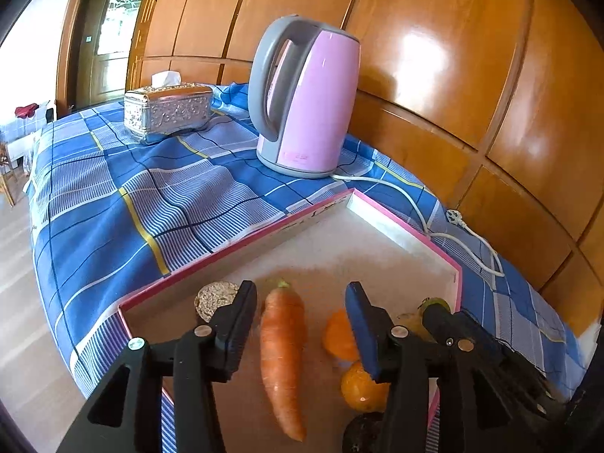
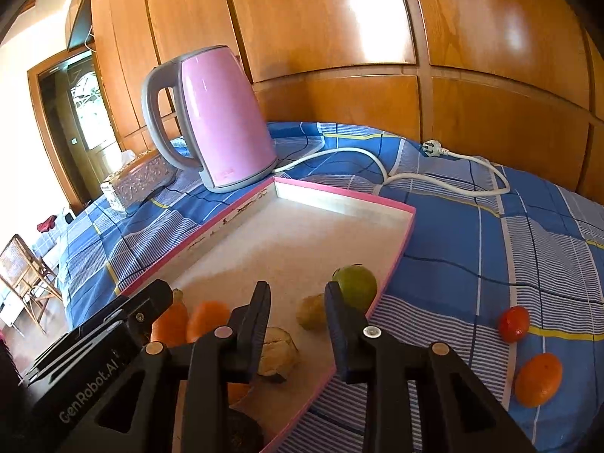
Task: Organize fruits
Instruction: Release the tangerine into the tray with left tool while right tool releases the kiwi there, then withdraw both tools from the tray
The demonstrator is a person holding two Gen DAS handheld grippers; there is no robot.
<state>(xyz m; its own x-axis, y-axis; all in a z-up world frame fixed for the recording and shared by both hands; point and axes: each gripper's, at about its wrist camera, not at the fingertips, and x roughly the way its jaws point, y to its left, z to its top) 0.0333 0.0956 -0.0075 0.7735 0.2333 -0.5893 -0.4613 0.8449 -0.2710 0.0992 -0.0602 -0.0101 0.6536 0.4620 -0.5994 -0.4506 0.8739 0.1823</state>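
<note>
A pink-rimmed tray (image 1: 396, 226) (image 2: 339, 192) lies on the blue checked cloth. In the left wrist view my left gripper (image 1: 302, 302) is open and empty above a carrot (image 1: 281, 351) in the tray, with a brown round fruit (image 1: 215, 298) to its left and two oranges (image 1: 339, 336) (image 1: 362, 389) to its right. In the right wrist view my right gripper (image 2: 298, 298) is open and empty over the tray's near corner, above a beige fruit (image 2: 275, 351), a small yellow-brown fruit (image 2: 311, 311) and a green fruit (image 2: 356, 285). A red fruit (image 2: 513, 322) and an orange (image 2: 538, 379) lie on the cloth outside the tray.
A pink electric kettle (image 1: 305, 94) (image 2: 219, 117) stands behind the tray, its white cord (image 2: 434, 177) and plug trailing over the cloth. A silver tissue box (image 1: 168, 111) sits farther left. Wooden wall panels (image 2: 415, 37) stand close behind. The table edge drops off at left.
</note>
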